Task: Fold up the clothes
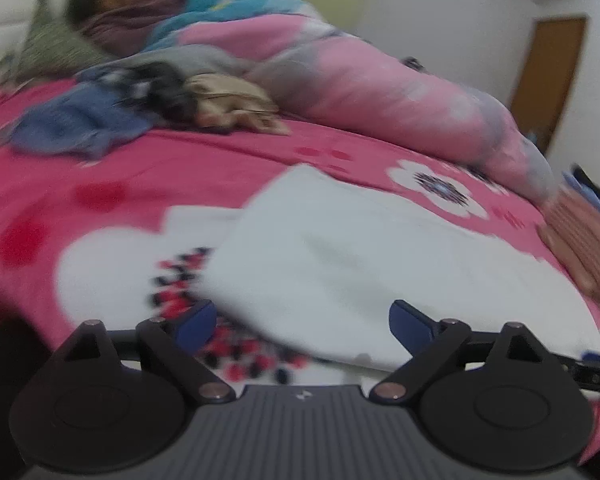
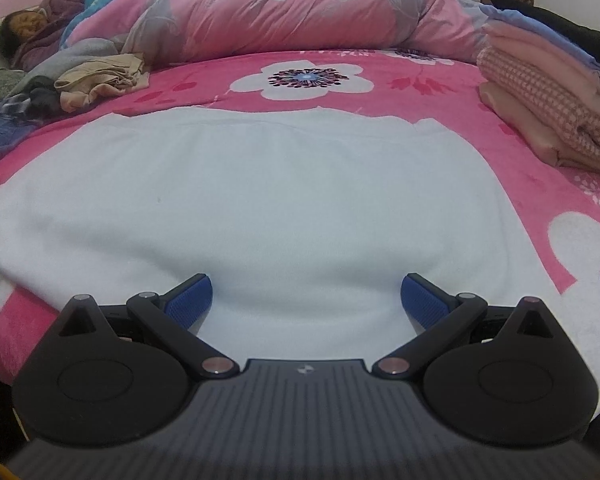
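A white cloth (image 2: 268, 200) lies spread flat on the pink flowered bedspread (image 2: 440, 92). It also shows in the left wrist view (image 1: 360, 272), blurred. My right gripper (image 2: 306, 300) is open over the cloth's near edge, with its blue pads (image 2: 190, 304) wide apart and empty. My left gripper (image 1: 302, 322) is open at the cloth's near left edge, holding nothing. A heap of unfolded clothes (image 2: 96, 80), beige, dark and blue, lies at the far left of the bed; it shows in the left wrist view (image 1: 148, 108) too.
A stack of folded clothes (image 2: 548, 92) sits at the bed's right side. A rolled pink quilt (image 2: 300, 8) runs across the back. A person (image 2: 28, 28) lies at the far left under it. A brown door (image 1: 548, 76) stands at the right.
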The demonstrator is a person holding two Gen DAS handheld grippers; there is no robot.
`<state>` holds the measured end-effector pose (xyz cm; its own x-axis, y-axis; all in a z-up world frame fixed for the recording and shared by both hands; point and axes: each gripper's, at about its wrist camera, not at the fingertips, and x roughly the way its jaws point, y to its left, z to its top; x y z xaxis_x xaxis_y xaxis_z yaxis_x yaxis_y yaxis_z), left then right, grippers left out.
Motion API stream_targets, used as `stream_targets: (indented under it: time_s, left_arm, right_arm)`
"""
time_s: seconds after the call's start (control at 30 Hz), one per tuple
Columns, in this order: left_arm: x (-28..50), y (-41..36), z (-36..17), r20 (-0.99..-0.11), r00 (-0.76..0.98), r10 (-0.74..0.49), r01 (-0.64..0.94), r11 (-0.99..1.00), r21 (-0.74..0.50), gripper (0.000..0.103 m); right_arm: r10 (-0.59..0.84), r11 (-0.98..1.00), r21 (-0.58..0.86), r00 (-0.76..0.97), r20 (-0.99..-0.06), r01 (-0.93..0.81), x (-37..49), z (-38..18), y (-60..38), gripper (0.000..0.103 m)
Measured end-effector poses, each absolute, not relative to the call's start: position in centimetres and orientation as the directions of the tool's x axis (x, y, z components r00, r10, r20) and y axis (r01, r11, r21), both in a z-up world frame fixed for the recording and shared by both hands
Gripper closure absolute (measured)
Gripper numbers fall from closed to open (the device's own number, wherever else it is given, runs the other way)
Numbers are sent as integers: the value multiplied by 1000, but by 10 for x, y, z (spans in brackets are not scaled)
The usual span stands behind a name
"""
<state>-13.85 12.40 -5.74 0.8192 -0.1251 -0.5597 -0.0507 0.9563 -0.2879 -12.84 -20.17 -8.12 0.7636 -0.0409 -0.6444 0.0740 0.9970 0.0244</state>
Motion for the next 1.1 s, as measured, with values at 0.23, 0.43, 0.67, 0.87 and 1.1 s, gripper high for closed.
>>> stream_targets:
  time_s: [0.23, 0.43, 0.67, 0.87, 1.1]
  left_arm:
    - [-143, 162, -68, -550, 824, -138, -106, 915, -389, 44]
    - [-132, 175, -75, -530, 830, -171, -98, 892, -441, 57]
    - [-126, 188, -76, -488, 843, -227, -38, 879, -474, 89]
    - [-124, 187, -63, -449, 852, -268, 29, 881, -472, 93]
    - [-119, 185, -53, -423, 849, -317, 76, 865, -496, 94]
  right_arm:
    - [-27, 996, 54, 806, -591, 73, -125, -59, -194, 1]
    - [-8, 999, 34, 826, -564, 32, -117, -51, -172, 2]
    - [144, 981, -38, 849, -509, -189, -121, -45, -126, 35]
    - [381, 839, -184, 795, -473, -512, -120, -52, -48, 49]
    - [477, 657, -363, 737, -480, -661, -101, -67, 28, 61]
